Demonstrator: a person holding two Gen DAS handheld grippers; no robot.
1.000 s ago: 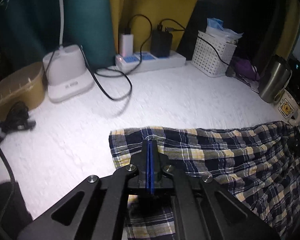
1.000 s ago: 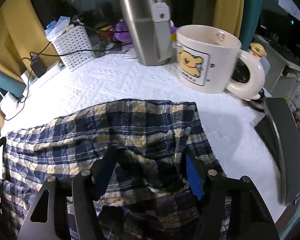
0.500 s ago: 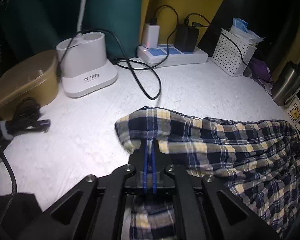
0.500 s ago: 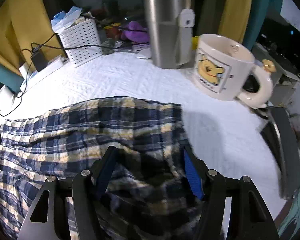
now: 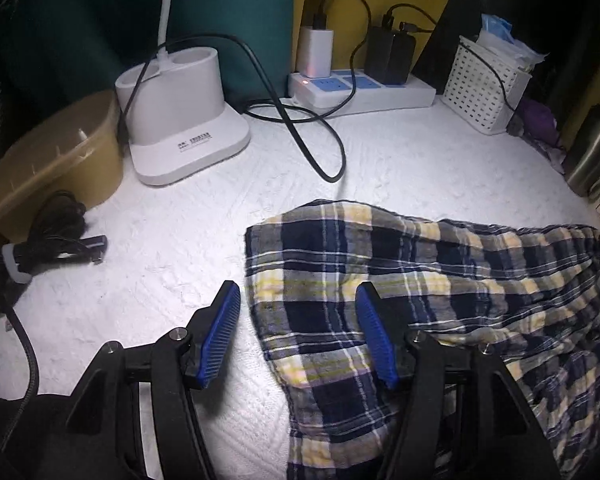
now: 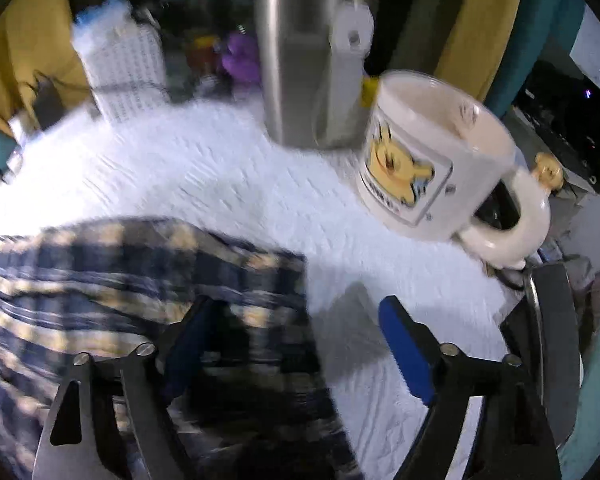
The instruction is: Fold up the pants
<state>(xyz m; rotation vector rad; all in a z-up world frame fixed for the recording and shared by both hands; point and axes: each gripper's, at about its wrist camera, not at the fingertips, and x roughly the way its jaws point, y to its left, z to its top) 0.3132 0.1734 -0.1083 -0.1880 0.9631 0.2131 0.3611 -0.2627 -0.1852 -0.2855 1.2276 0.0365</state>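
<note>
The plaid pants, navy, yellow and white, lie folded on the white textured table cover. In the left wrist view their left folded end lies flat between the blue pads of my left gripper. Its jaws are opening and neither pad presses the cloth. The right wrist view is blurred. There the pants end at a corner between the fingers of my right gripper. Its jaws are opening wide. The left pad is over the fabric and the right pad over bare cover.
At the back stand a white charging dock, a power strip with a looping black cable, and a white basket. A tan container and a cable bundle sit left. A steel tumbler and bear mug stand beyond the right gripper.
My left gripper has let go of the pants' folded end, which now lies flat between its spread pads. My right gripper's jaws widened and the fabric bunch between them dropped.
</note>
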